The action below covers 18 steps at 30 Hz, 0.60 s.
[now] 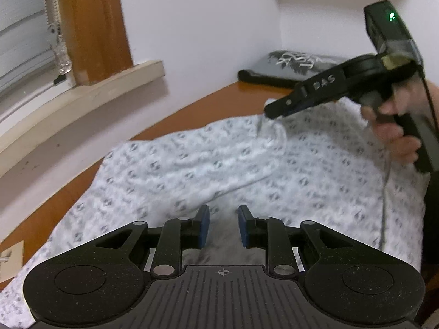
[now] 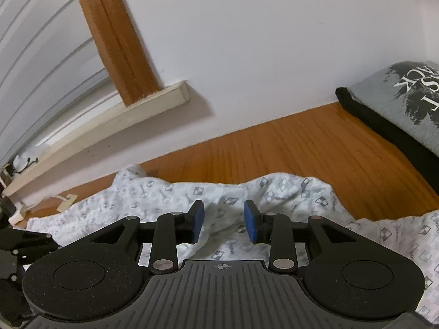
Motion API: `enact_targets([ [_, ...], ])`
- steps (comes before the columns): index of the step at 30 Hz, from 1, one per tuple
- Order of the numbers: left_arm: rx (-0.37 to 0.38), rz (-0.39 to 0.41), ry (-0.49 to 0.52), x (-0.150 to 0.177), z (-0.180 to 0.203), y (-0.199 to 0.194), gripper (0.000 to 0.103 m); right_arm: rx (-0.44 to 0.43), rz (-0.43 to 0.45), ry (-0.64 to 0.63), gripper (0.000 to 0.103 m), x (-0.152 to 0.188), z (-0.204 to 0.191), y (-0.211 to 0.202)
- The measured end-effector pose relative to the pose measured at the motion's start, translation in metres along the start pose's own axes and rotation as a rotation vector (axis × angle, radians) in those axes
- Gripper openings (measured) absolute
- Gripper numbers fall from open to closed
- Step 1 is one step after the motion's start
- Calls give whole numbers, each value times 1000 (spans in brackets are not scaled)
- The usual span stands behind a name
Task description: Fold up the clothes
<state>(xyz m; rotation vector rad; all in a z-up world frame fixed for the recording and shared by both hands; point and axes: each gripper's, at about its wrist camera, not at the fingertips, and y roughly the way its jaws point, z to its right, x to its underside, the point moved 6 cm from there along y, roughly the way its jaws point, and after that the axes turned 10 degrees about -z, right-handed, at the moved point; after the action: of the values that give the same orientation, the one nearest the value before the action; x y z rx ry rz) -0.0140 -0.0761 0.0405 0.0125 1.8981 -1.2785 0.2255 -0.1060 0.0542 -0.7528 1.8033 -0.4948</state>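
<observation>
- Wooden table point(image 2: 315, 148): orange-brown top, runs up to a white wall point(image 2: 260, 41); a window sill point(image 1: 82, 93) and a wooden window frame point(image 2: 115, 35) stand at the back left.
- White patterned garment point(image 1: 192, 164): the piece being folded. Spread over the near part of the table, rumpled, small grey motifs all over. One flap lies doubled over across the middle; its far edge stops short of the wall, bare wood beyond it.
- Folded grey printed garment point(image 2: 397, 104): lies on a black one point(image 2: 384, 126) in the far right corner of the table, well apart from the white garment.
- Right gripper point(image 2: 224, 222): low over the far edge of the white garment. Jaws part-way apart, blue pads point(image 2: 199, 223) clear of the fabric, nothing clamped between them. In the left wrist view its tip sits at a raised crease of the cloth; contact cannot be told there.
- Left gripper point(image 1: 223, 226): over the near part of the garment, jaws narrowly parted, pads holding nothing; cloth shows through the gap.
- Person's right hand point(image 1: 392, 126): wrapped around the right gripper's handle.
- Small beige block point(image 1: 12, 260): at the table's left edge, just beside the garment.
</observation>
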Motion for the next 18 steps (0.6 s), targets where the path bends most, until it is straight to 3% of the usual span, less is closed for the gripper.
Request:
enact_targets([
  [2,-18,-16,-5,4,-6,1,33,5,-11,-10,33,1,-2,3],
  [6,-8,-24,-17,10,-17,2,35,44,-29,-19,33,1,0,11],
  [7,-2,-24,-21,10,-19,2,33,51,-32,-16,33,0,2,14],
  [8,2,-25,-20,11,-20,1,22,50,-35,-7,28,0,5,16],
  [9,6,-26,-20,12,-22,0,12,49,-37,1,22,0,8,17],
  [10,10,-23,-20,13,-23,-2,1,41,-32,1,9,-1,10,17],
  [16,13,83,-41,9,-30,-56,1,-22,64,25,5,-6,15,-15],
  [18,14,105,-39,11,-28,-76,1,-52,53,24,5,0,12,-26],
])
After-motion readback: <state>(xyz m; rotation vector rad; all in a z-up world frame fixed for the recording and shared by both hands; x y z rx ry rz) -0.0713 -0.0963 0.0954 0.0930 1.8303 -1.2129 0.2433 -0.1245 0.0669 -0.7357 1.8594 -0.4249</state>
